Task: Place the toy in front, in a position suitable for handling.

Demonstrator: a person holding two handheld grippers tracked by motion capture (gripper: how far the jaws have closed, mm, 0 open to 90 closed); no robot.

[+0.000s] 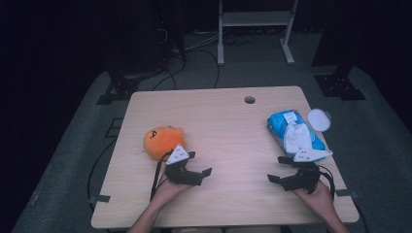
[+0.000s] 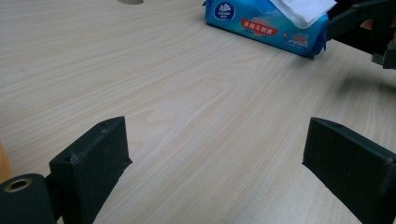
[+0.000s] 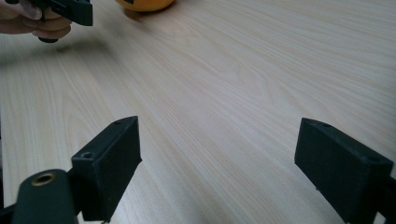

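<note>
An orange plush toy (image 1: 162, 141) lies on the left part of the wooden table (image 1: 228, 131). A blue pack of wet wipes (image 1: 293, 133) with a white wipe sticking out lies at the right. My left gripper (image 1: 200, 163) rests low near the front, just right of the plush, jaws wide apart and nothing between them. Facing it from the right, my right gripper (image 1: 278, 168) stands open and holds nothing. The left gripper view looks over bare wood toward the wipes pack (image 2: 266, 25). The right gripper view looks toward the plush (image 3: 144, 4).
A round white lid (image 1: 319, 119) lies at the table's right edge beside the pack. A cable hole (image 1: 249, 100) sits near the far edge. Dark stands and a white frame (image 1: 255, 29) rise behind the table on the grey floor.
</note>
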